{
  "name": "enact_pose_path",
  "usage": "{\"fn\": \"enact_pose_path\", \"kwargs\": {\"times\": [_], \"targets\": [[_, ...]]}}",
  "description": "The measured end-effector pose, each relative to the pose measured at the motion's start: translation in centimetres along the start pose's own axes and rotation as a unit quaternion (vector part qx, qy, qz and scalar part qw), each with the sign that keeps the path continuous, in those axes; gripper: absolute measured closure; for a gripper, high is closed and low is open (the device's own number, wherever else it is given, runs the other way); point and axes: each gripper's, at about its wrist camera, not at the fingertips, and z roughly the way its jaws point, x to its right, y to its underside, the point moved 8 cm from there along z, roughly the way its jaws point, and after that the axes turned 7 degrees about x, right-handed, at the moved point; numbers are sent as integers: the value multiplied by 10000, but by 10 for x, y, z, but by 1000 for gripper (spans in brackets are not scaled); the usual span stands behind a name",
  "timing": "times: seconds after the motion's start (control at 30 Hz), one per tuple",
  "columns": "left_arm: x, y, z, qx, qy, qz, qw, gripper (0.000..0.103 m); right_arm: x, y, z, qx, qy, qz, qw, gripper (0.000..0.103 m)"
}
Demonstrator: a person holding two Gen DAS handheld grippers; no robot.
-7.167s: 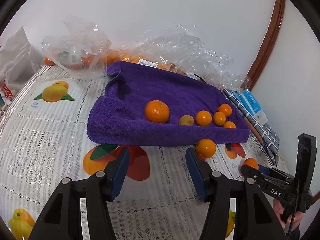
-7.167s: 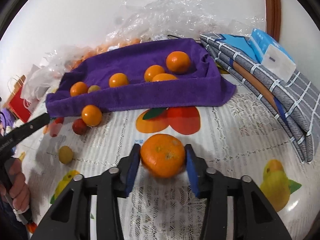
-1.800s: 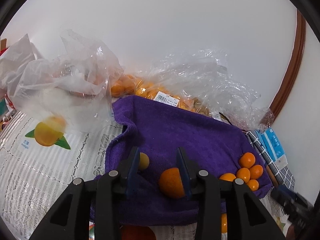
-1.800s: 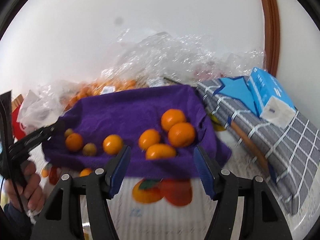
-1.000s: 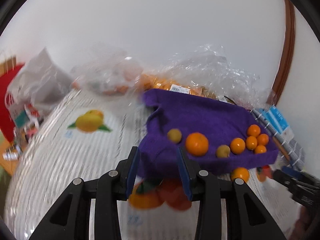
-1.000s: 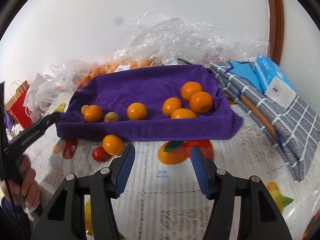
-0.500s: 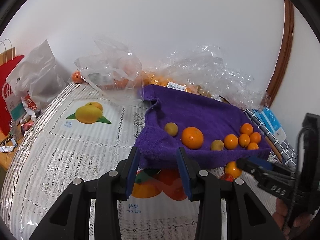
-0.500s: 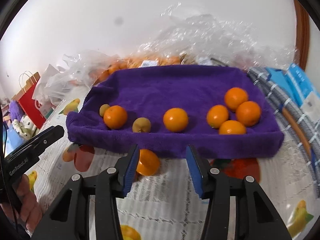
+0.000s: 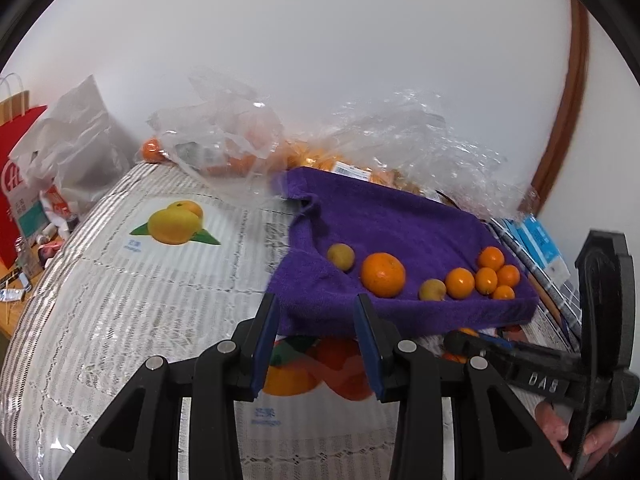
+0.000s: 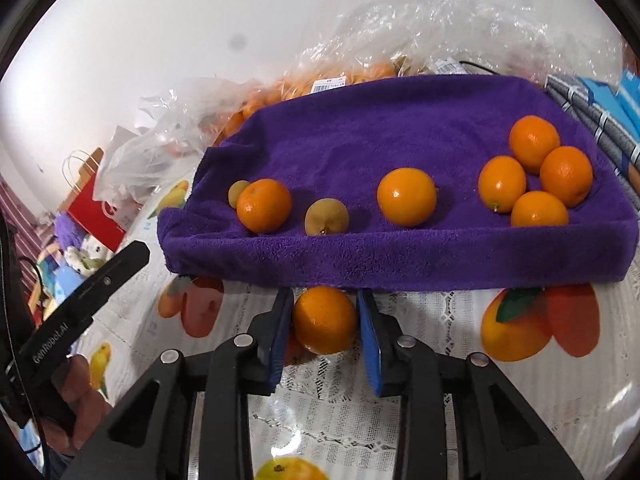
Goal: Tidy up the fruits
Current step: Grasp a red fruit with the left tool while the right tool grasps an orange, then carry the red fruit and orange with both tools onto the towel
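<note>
Two tongs: right tongs (image 10: pixel 324 320) closing around orange (image 10: pixel 324 319) before purple towel (image 10: pixel 400 264); left tongs (image 9: pixel 316 344) parted, empty.

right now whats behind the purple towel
Behind the purple towel, clear plastic bags hold orange fruit with barcode labels. The towel and crinkled plastic hide how many there are.

fruit lined up on the purple towel

left gripper (image 9: pixel 316 334) hangs open, empty, before the purple towel (image 9: pixel 400 216). on it: a large orange (image 9: pixel 383 274), yellow-green fruit (image 9: pixel 341 256) at its 10 o'clock, small oranges (image 9: pixel 494 270) clustered at 3 o'clock.
</note>
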Motion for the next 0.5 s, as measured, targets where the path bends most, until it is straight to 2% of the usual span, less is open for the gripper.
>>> {"fn": "enact_pose_path", "kwargs": {"times": [0.1,0.2,0.3,0.5], "targets": [[25,8,2,-203,282,317,9989,67,9,-8,-20,224,-27,99,9997,71],[57,24,12,-591,616,613,9945,67,24,-16,-46,485,269,-66,9984,71],[80,35,21,-874,744,842,9898,67,45,-24,-70,646,576,-168,9961,71],[99,47,28,-1160,935,1131,9824,67,79,-24,-99,829,779,-31,9935,71]]}}
